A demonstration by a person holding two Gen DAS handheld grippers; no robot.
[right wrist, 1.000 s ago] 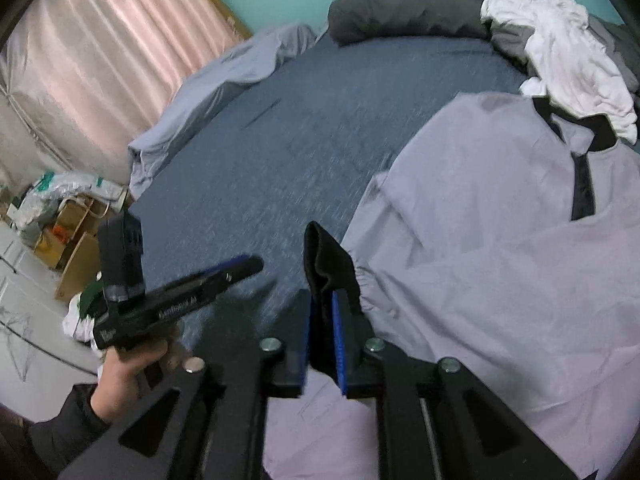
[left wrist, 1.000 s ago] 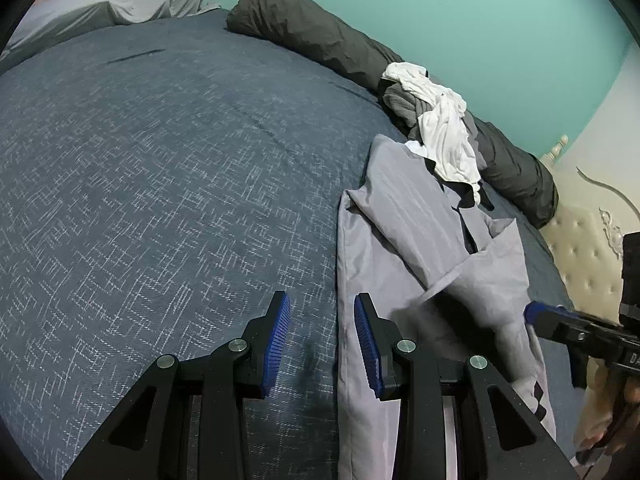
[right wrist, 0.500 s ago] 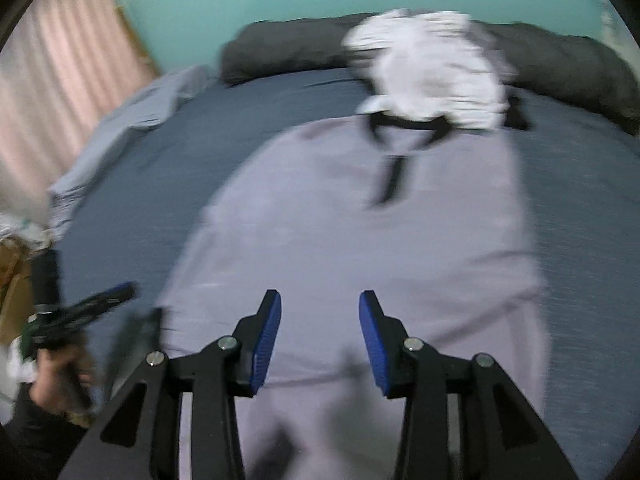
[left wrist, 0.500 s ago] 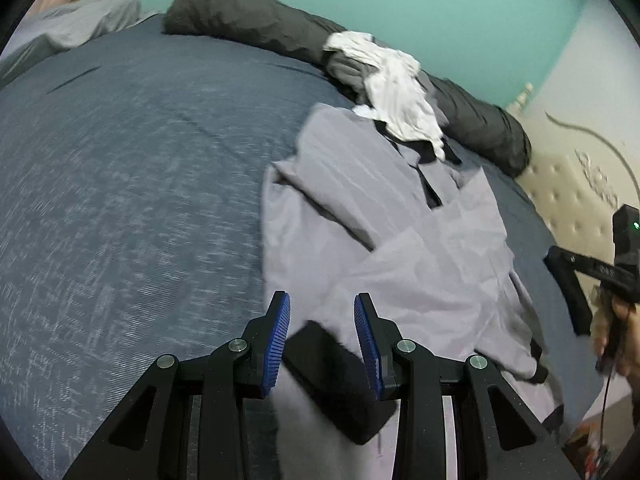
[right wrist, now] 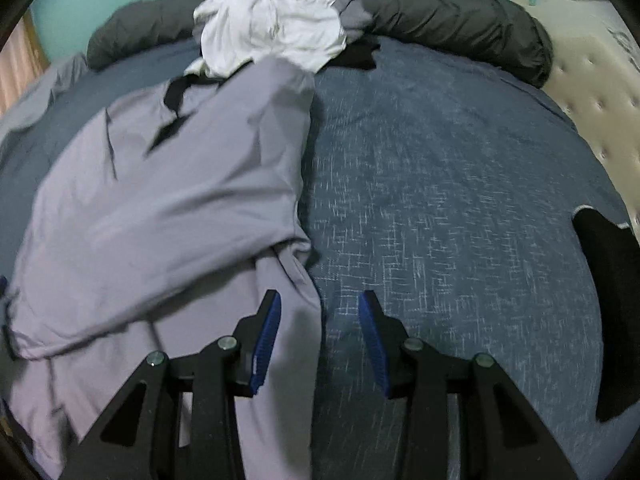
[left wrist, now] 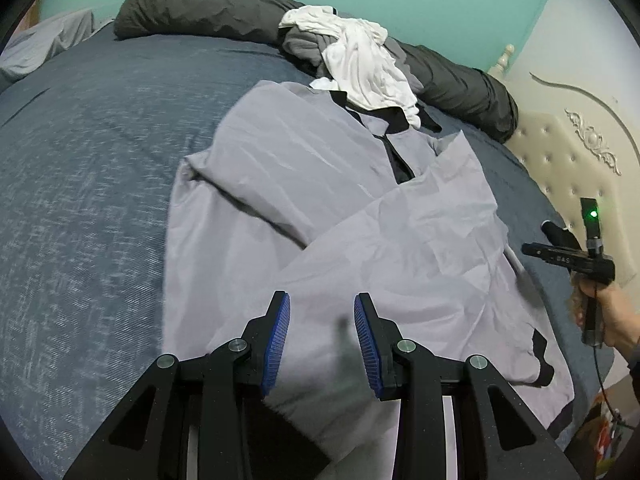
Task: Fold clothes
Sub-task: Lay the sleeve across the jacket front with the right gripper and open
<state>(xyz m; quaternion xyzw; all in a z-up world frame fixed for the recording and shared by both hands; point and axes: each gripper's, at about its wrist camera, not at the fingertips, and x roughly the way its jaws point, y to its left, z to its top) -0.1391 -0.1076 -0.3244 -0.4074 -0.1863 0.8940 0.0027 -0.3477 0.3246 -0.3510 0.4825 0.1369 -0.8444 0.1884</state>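
A light grey long-sleeved shirt (left wrist: 320,184) with a black collar and placket lies on the dark blue bed; one sleeve is folded across its front. It also shows in the right wrist view (right wrist: 168,208). My left gripper (left wrist: 321,336) is open just above the shirt's lower part, with the folded sleeve end under its jaws. My right gripper (right wrist: 319,336) is open over the shirt's right edge, half above bare bedspread. The right gripper also shows at the right edge of the left wrist view (left wrist: 560,252), held in a hand.
A pile of white (left wrist: 360,60) and grey clothes lies at the shirt's collar, against a long dark grey rolled duvet (left wrist: 200,12). A cream tufted headboard (left wrist: 580,168) is to the right. A black garment (right wrist: 604,300) lies at the right. Blue bedspread (left wrist: 88,152) spreads left.
My right gripper let go of the black sleeve cuff, opened and swung to the shirt's right edge. My left gripper moved right from the bedspread to over the shirt, staying open.
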